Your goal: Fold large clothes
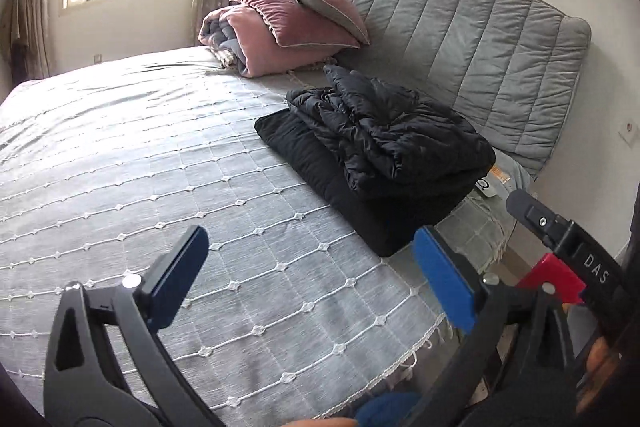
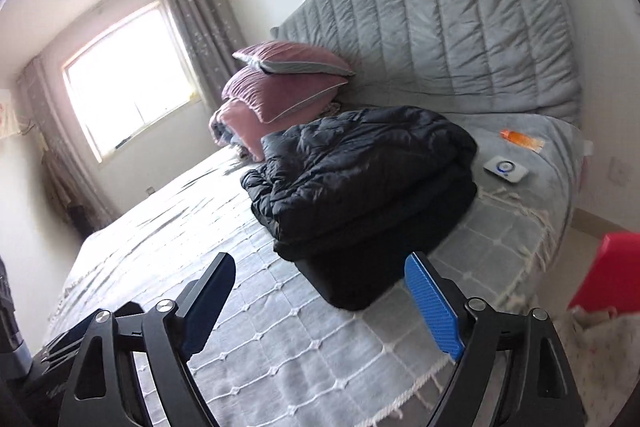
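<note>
Left gripper (image 1: 308,267): jaws spread wide, nothing between the blue pads, held above the grey bedspread (image 1: 120,155) near the bed's edge. Right gripper (image 2: 320,301): jaws likewise released, empty, also clear of the fabric; it shows too at the right edge of the left wrist view.

Beyond both tools lies the folded black puffer coat (image 1: 384,135), resting on top of a flatter folded black garment (image 1: 312,163). The two make one stack on the bedspread, apart from both grippers. In the left wrist view the stack's long axis runs from the near bed edge back toward the grey quilted headboard (image 1: 480,39); its far end is just beside the headboard. The top coat is rumpled, with a loose flap at that far end.

Left of the stack's far end: two pink pillows (image 1: 296,7) piled on a rolled pink quilt (image 1: 240,39). Right of the stack: a small white device (image 2: 506,169) and an orange tube (image 2: 520,139) by the headboard.
</note>
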A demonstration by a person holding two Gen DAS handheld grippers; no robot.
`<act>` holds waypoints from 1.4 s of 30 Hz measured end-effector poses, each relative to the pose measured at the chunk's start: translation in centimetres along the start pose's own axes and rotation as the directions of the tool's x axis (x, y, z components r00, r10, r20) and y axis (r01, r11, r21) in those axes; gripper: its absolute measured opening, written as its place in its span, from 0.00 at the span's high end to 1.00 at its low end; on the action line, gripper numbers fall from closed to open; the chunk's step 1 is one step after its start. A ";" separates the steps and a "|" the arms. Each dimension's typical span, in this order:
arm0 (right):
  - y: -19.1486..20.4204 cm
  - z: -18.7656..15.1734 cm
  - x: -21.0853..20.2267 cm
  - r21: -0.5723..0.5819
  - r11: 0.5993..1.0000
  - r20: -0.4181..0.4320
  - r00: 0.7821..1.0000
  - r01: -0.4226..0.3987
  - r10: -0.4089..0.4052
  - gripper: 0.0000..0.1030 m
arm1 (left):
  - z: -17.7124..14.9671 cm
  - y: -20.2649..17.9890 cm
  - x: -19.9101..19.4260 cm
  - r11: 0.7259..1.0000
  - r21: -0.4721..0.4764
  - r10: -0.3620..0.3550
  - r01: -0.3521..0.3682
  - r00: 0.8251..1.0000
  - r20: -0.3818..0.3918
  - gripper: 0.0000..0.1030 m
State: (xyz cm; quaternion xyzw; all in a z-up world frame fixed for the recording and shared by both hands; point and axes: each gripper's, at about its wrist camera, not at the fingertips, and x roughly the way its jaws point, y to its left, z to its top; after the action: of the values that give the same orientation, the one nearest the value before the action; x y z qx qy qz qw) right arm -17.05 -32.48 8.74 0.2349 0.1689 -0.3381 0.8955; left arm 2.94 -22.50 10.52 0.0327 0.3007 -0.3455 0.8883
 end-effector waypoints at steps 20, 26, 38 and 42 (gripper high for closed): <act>5.5 -5.1 -6.4 -0.142 0.948 0.119 0.956 0.284 -0.269 0.00 | -1.3 1.2 -3.7 0.998 0.037 -0.049 0.046 0.996 0.075 0.00; 6.4 -4.9 -8.1 -0.175 0.931 0.173 0.941 0.320 -0.291 0.00 | -1.7 1.9 -2.6 0.995 0.036 -0.090 0.088 0.995 0.046 0.00; 7.0 -5.2 -8.2 -0.217 0.902 0.199 0.921 0.374 -0.334 0.00 | -1.6 1.8 -3.5 0.992 0.039 -0.121 0.118 0.988 0.093 0.00; 6.8 -5.0 -8.3 -0.210 0.902 0.199 0.920 0.377 -0.339 0.00 | -1.7 1.1 -3.8 0.990 0.059 -0.132 0.127 0.987 0.094 0.00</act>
State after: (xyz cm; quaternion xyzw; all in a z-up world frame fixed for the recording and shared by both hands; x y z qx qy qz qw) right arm -19.06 -20.96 10.49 0.0606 0.1783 -0.4913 0.8504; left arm 0.59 -18.92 11.10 0.0197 0.2491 -0.4115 0.8765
